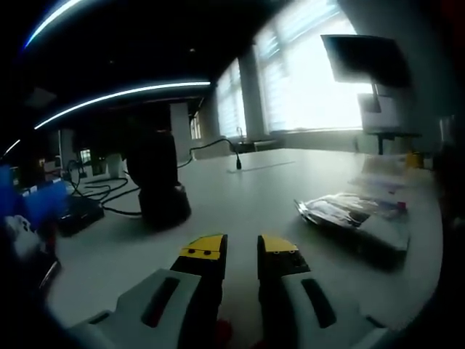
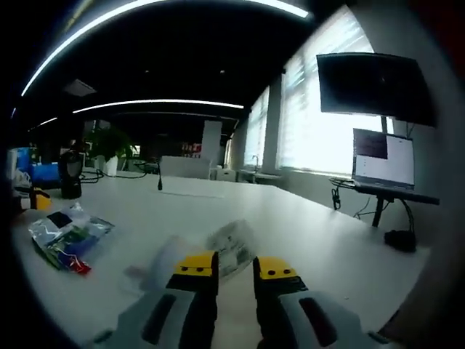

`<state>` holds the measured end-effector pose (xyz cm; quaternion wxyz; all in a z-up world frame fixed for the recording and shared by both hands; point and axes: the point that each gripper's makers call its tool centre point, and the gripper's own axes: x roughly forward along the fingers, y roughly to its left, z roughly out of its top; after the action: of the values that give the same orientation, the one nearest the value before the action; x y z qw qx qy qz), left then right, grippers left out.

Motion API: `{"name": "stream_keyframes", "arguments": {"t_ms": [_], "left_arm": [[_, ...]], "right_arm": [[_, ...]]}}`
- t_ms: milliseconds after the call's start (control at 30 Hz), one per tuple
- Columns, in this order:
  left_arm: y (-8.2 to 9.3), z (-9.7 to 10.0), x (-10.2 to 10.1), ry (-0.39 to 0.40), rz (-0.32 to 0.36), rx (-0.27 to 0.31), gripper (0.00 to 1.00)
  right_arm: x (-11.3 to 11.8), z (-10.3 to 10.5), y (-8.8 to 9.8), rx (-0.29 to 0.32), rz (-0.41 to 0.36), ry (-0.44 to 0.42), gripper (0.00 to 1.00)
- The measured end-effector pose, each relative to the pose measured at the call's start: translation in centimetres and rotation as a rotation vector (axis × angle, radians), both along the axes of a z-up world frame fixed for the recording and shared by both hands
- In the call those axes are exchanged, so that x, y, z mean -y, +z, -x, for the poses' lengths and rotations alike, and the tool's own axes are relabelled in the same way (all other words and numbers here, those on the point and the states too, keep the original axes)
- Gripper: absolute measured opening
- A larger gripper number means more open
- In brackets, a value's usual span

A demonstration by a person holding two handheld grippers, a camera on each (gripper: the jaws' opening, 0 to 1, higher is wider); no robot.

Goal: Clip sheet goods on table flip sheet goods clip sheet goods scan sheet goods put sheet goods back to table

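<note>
left gripper (image 1: 242, 251): jaws narrow, holding nothing
right gripper (image 2: 226, 267): narrow gap, empty
packet (image 1: 356, 216): on table (image 1: 240, 196) (label unreadable)
blurry sheet (image 2: 231, 247): beyond right gripper

In my left gripper view, bare white tabletop (image 1: 240, 196) lies ahead, flanked by a dark rounded stand (image 1: 161, 187) centre-left and a shiny plastic packet (image 1: 356, 216) right. In my right gripper view, a blurred clear packet (image 2: 225, 251) lies just beyond my jaws, with open table on the right.
</note>
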<state>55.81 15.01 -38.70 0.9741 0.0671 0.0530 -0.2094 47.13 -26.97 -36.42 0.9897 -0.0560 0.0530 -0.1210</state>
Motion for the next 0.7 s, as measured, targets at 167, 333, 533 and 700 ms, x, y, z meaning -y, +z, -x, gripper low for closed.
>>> {"name": "stream_keyframes", "arguments": {"t_ms": [167,333,533,700], "left_arm": [[0.1,-0.1,0.1,-0.017,0.022,-0.003,0.1],[0.0,-0.7,-0.1,-0.017,0.013,0.002,0.1],[0.1,-1.1,-0.4,-0.023,0.023,0.003,0.1],[0.1,-1.0,-0.2,-0.028,0.017,0.007,0.1]], "right_arm": [[0.6,0.6,0.8,0.01,-0.011,0.004,0.15],[1.2,0.9,1.9,0.03,-0.007,0.026,0.12],[1.6,1.0,2.3,0.036,-0.015,0.073,0.03],[2.0,0.5,1.6,0.028,-0.105,0.135,0.0]]}}
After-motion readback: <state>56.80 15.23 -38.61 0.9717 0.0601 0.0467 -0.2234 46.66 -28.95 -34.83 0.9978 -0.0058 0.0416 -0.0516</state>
